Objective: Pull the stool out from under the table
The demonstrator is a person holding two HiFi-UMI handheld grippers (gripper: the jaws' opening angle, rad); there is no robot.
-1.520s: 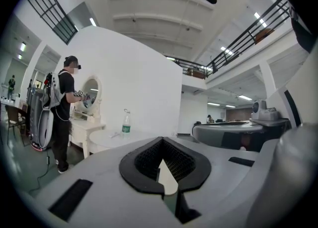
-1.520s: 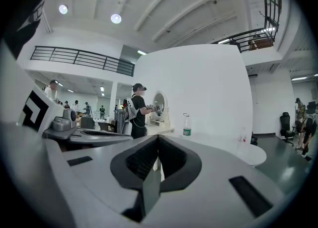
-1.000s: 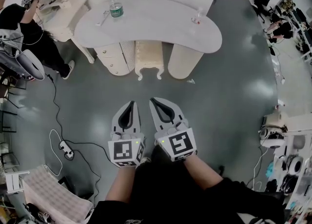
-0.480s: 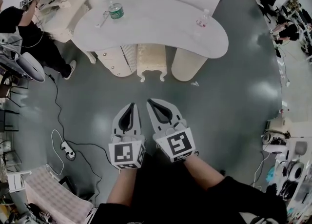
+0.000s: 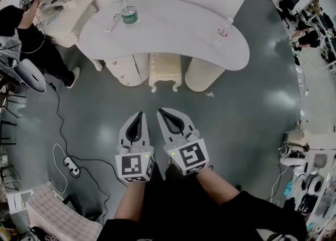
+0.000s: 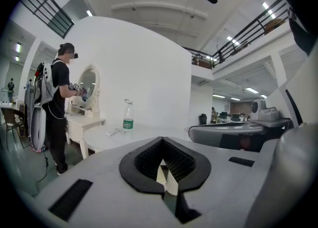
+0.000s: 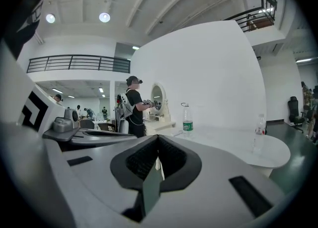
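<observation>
Head view: both claws shut, stool tucked under tabletop

Head view shows the left claw (image 5: 139, 115) and right claw (image 5: 160, 111) side by side over the grey floor (image 5: 247, 114), both pointing toward the tabletop (image 5: 173, 32) and well apart from it; each claw has its jaws closed tip to tip with nothing between them, and the two gripper views show the same; the stool (image 5: 165, 70), cream with curved legs, stands under the tabletop's near edge, between a drawer unit (image 5: 125, 67) on its left and a round pillar (image 5: 202, 73) on its right, only its front showing; neither claw touches it; a green-labelled bottle (image 5: 128, 12) stands upright near the tabletop's far left, a small bottle (image 5: 224, 27) toward its right end; a person (image 5: 23, 32) in black stands at a dresser (image 5: 65, 11) to the left; a cable (image 5: 59, 129) trails across the floor to a power strip (image 5: 70, 165).
</observation>
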